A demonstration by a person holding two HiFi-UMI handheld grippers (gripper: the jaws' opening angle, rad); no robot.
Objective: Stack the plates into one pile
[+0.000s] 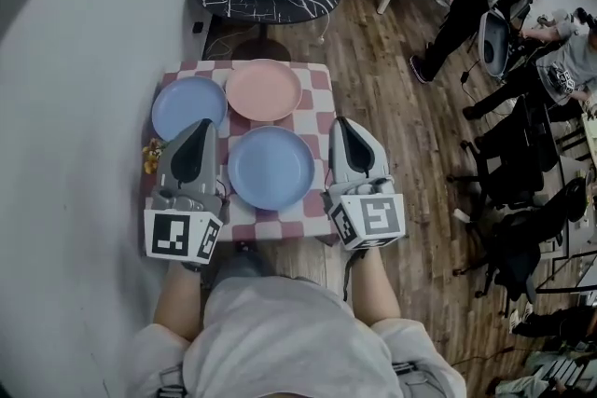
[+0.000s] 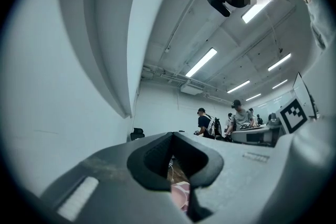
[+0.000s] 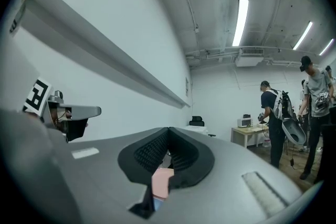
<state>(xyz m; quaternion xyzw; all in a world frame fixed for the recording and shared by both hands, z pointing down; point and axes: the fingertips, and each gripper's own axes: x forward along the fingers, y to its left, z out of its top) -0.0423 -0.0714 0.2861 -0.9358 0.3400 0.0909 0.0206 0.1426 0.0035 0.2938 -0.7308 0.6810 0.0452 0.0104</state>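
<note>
Left tool [image 1: 200, 128] closed, empty | right tool [image 1: 343, 124] closed, empty | big blue plate [image 1: 271, 167] mid-frame – between both tools | pink plate [image 1: 264, 89] above it | small blue plate [image 1: 188, 106] upper left – left tool nearer | surface [image 1: 318, 118]: none stacked

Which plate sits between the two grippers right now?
The nearer blue plate, flanked by the left gripper and the right gripper. The other blue plate and the pink plate lie farther back.
</note>
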